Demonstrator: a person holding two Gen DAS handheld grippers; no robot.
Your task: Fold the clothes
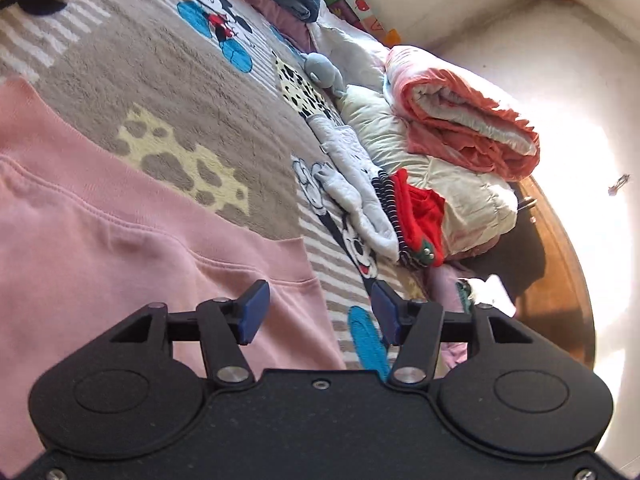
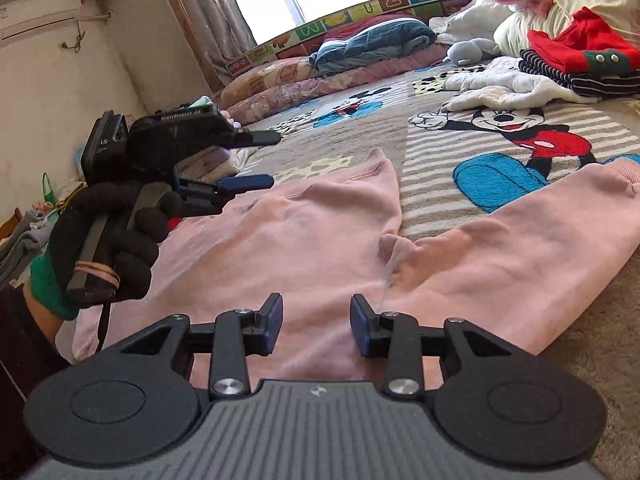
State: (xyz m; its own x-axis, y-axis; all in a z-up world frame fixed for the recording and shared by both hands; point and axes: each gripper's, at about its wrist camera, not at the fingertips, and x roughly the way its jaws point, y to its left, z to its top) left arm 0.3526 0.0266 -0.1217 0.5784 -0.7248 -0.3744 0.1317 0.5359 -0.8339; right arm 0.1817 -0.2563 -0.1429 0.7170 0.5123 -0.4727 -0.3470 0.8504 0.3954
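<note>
A pink sweatshirt (image 2: 320,240) lies flat on a cartoon-print blanket (image 2: 500,132), its sleeve (image 2: 540,232) stretched to the right. My right gripper (image 2: 316,322) is open and empty, just above the sweatshirt's near part. My left gripper (image 1: 316,310) is open and empty, over the edge of the pink sweatshirt (image 1: 100,232). It also shows in the right wrist view (image 2: 266,158), held by a black-gloved hand (image 2: 116,240) above the garment's left side.
A pile of white, striped and red clothes (image 2: 560,64) lies at the far right. Rolled pink and cream quilts (image 1: 460,120) and pillows (image 2: 372,40) line the blanket's far side. A grey plush toy (image 2: 466,52) sits by them. A wooden door (image 1: 556,264) is beyond.
</note>
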